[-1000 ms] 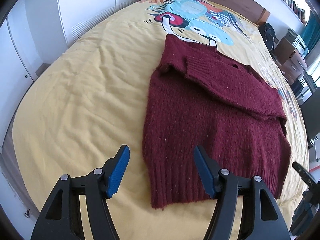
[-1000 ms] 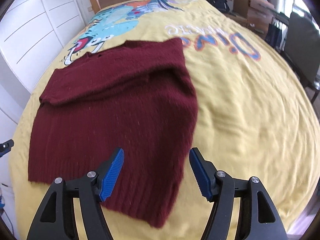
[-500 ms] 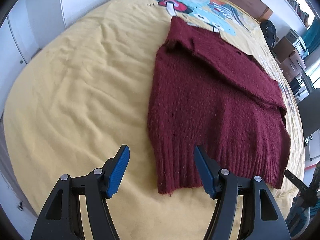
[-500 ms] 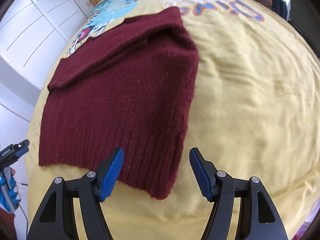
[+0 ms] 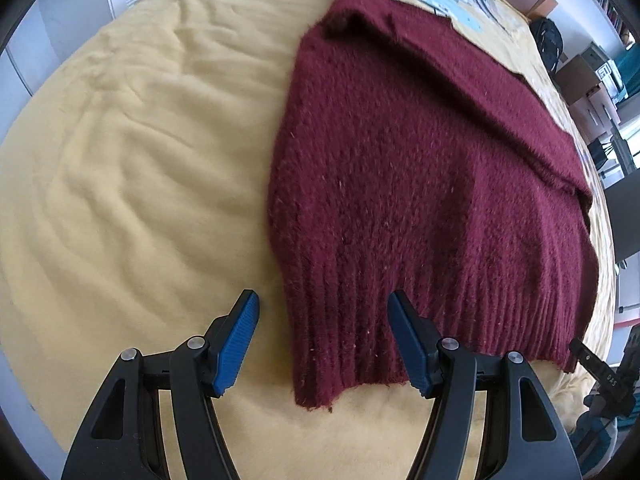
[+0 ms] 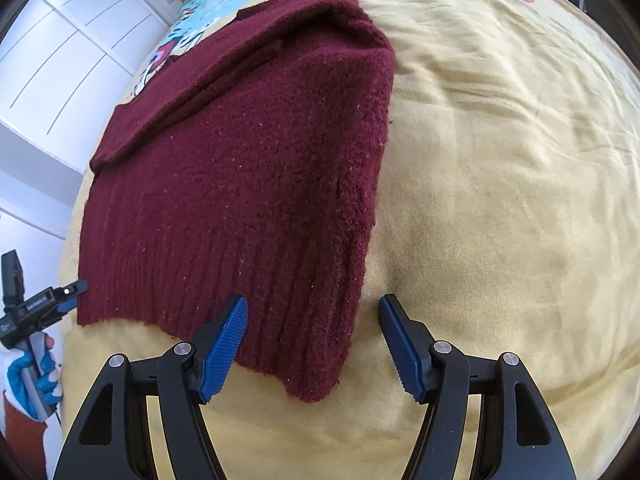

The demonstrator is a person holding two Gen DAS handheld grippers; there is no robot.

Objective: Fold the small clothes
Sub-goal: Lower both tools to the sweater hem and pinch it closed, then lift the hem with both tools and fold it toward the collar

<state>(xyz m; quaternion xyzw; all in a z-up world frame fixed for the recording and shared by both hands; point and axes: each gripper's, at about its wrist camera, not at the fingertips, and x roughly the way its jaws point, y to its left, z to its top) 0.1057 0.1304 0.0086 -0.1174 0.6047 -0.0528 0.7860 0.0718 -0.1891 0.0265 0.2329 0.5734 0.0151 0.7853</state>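
Observation:
A dark red knitted sweater (image 5: 420, 168) lies flat on the yellow bedspread (image 5: 140, 160), sleeves folded across its upper part. Its ribbed hem faces me. My left gripper (image 5: 323, 344) is open and empty, its jaws straddling the hem's left corner just above the cloth. In the right wrist view the sweater (image 6: 248, 152) fills the left half, and my right gripper (image 6: 313, 346) is open and empty, its jaws straddling the hem's right corner. The left gripper (image 6: 40, 304) shows at the left edge there, and the right one (image 5: 600, 372) at the left wrist view's right edge.
The bedspread (image 6: 500, 160) has a cartoon print (image 6: 208, 12) near the wooden headboard. White wardrobe doors (image 6: 60, 60) stand along one side. Boxes and a dark bag (image 5: 548, 40) sit beyond the other side of the bed.
Both grippers have come down and forward toward the sweater's hem. The hem corners now lie between the open jaws. The sweater has not moved.

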